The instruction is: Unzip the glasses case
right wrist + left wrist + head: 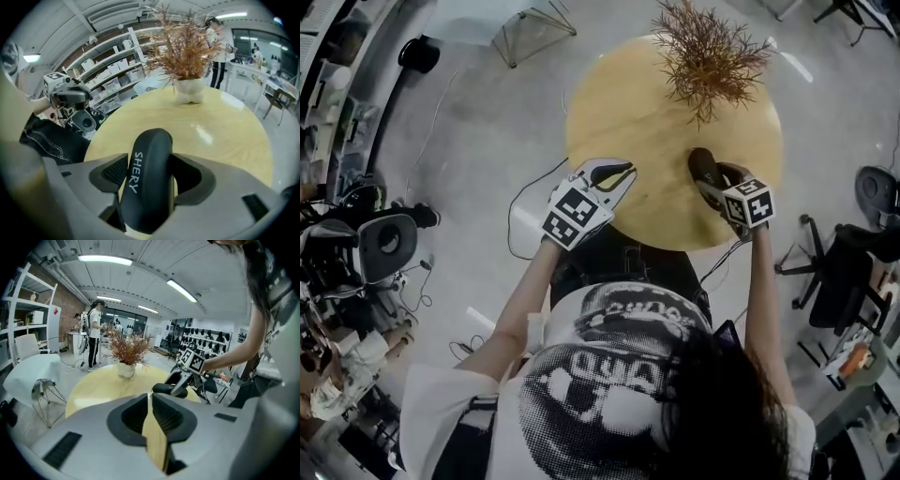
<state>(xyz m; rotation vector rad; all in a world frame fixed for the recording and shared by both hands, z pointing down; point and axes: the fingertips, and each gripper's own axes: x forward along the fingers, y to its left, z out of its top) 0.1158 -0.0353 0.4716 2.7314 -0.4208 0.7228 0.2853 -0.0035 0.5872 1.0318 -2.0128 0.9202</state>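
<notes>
Head view: case (pixel 701 161) inside hand-held gripper (pixel 712 186)

Round, pale wooden surface (pixel 619 103) carrying a potted plant, with a case near the rim.
A dried, rust-brown plant (pixel 710 52) in a white pot stands directly on the surface, close to its far rim. On the person's side of the plant, by the near rim, is a black glasses case (pixel 705 169) lettered SHERY, turned up on its narrow edge. Whether it rests on the wood cannot be told.
</notes>
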